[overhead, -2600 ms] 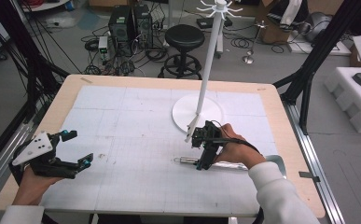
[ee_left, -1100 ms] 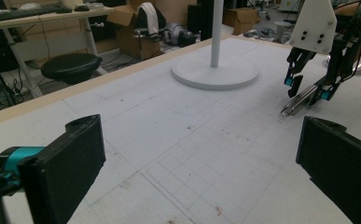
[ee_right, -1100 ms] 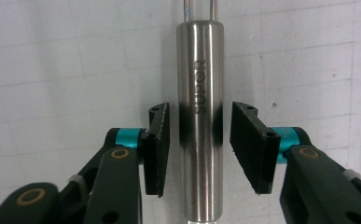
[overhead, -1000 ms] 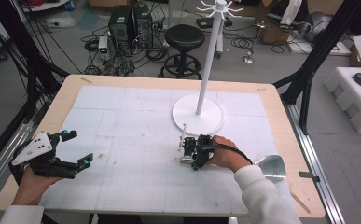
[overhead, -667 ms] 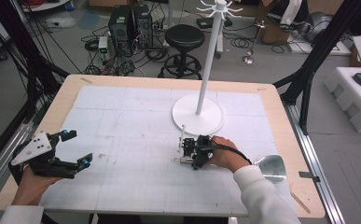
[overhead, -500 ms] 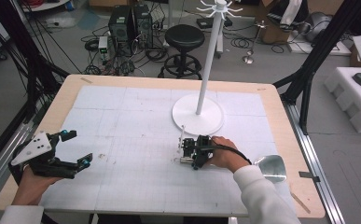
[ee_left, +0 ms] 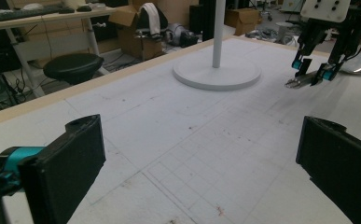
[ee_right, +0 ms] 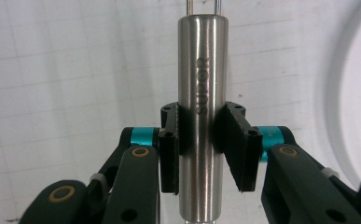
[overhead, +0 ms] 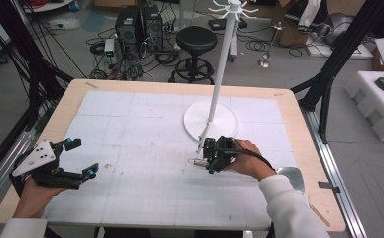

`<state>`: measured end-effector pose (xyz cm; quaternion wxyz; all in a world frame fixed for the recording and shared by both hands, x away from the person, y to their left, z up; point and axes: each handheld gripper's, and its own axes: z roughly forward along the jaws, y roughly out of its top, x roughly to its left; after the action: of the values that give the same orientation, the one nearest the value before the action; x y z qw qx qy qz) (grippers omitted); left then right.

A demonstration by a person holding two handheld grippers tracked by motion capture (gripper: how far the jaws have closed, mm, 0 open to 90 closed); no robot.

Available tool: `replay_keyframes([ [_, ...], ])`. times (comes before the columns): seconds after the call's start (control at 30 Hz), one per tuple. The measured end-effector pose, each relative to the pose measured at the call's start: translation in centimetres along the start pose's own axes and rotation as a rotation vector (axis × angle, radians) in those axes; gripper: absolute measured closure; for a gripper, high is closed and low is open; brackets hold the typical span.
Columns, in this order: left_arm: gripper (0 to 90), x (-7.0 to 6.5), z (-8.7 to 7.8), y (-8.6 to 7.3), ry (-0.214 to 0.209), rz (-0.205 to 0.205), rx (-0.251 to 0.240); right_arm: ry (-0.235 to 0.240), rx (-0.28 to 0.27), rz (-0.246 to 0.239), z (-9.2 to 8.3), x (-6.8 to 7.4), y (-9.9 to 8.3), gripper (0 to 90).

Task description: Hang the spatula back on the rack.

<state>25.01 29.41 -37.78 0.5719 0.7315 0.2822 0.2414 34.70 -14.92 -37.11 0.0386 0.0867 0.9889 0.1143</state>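
Note:
A steel utensil has a round handle [ee_right: 201, 79] with a wire loop [overhead: 195, 161] at its tip. Its shiny bowl [overhead: 291, 177] lies behind the person's right wrist. My right gripper [overhead: 210, 157] is shut on the handle near the loop end, both pads pressing its sides. The jaws have just been closing on it. From the left gripper view, the right gripper [ee_left: 313, 74] hangs just above the mat with the loop poking out. My left gripper [overhead: 83, 157] stays open and empty at the table's left front. A white hook stand [overhead: 219, 69] rises from a round base [overhead: 224, 124] just beyond the right gripper.
A white gridded mat [overhead: 140, 129] covers the wooden table [overhead: 70, 104]. A black stool [overhead: 195, 39], computer boxes and cables stand on the floor beyond the far edge. Black frame legs [overhead: 328, 74] flank the table's right side.
The right gripper shifted left along the utensil, settled on the handle near the loop and has now lifted that end slightly. The left gripper has not moved.

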Motion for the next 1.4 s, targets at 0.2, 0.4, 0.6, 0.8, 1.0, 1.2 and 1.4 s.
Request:
replay_keyframes([
  [0.2, 1.7, -0.1, 0.0, 0.1, 0.000, 0.004, -0.001, -0.013, -0.054, 0.002, -1.7, 0.0, -0.6, 68.6],
  [0.4, 1.7, -0.1, 0.0, 0.1, 0.000, 0.003, 0.000, -0.017, -0.083, 0.002, -3.1, 0.1, -1.1, 68.7],
  [0.6, 1.7, -0.2, 0.0, 0.1, 0.000, 0.004, 0.001, -0.032, -0.100, 0.002, -4.6, 0.2, -1.4, 68.7],
  [0.8, 1.7, -0.2, 0.1, 0.1, -0.001, 0.004, 0.001, -0.048, -0.150, 0.009, -6.5, 0.3, -1.8, 68.8],
  [1.0, 1.7, -0.4, 0.2, 0.1, -0.006, 0.008, 0.002, -0.073, -0.195, 0.024, -8.3, 0.2, -2.5, 68.8],
  [1.2, 1.7, -0.4, 0.3, 0.0, -0.008, 0.002, 0.007, -0.087, -0.235, 0.040, -10.3, 0.2, -2.9, 68.8],
  [1.4, 1.7, -0.4, 0.2, 0.0, -0.008, 0.002, 0.003, -0.094, -0.274, 0.047, -11.9, 0.1, -3.2, 68.8],
])
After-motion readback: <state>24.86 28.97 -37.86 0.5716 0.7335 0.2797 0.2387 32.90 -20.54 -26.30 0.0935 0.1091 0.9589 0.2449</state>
